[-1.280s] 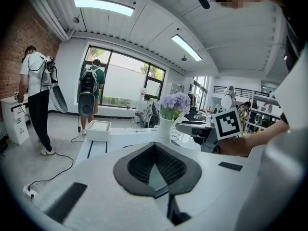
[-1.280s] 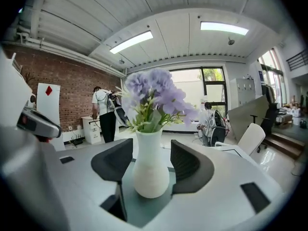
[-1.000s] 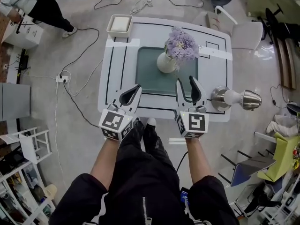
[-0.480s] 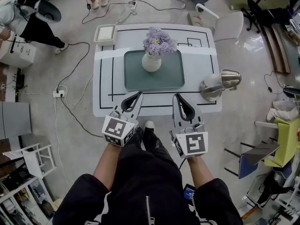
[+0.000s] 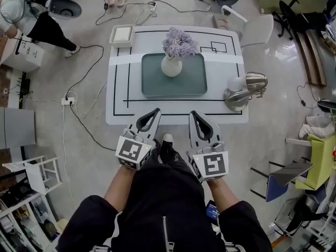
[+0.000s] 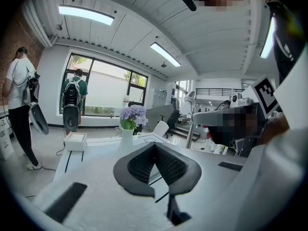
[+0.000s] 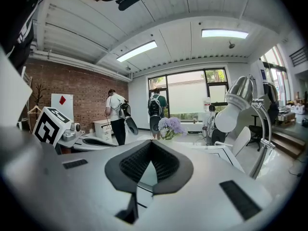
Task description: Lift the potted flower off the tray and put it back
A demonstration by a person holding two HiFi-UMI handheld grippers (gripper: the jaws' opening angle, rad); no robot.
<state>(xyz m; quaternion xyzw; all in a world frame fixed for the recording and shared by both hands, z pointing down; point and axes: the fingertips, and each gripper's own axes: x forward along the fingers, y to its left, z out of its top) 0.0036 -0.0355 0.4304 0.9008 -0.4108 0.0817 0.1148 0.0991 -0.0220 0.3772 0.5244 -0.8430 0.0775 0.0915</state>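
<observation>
my left gripper [image 5: 155, 112] and right gripper [image 5: 196, 114] are clenched on nothing, and the potted flower [image 5: 172, 63] stands on the tray [image 5: 155, 84] well ahead, so the lift is either finished or unstarted.

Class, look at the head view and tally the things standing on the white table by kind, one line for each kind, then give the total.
Tray: 1
Potted flower: 1
White box: 1
Lamp: 1
Total: 4
</observation>
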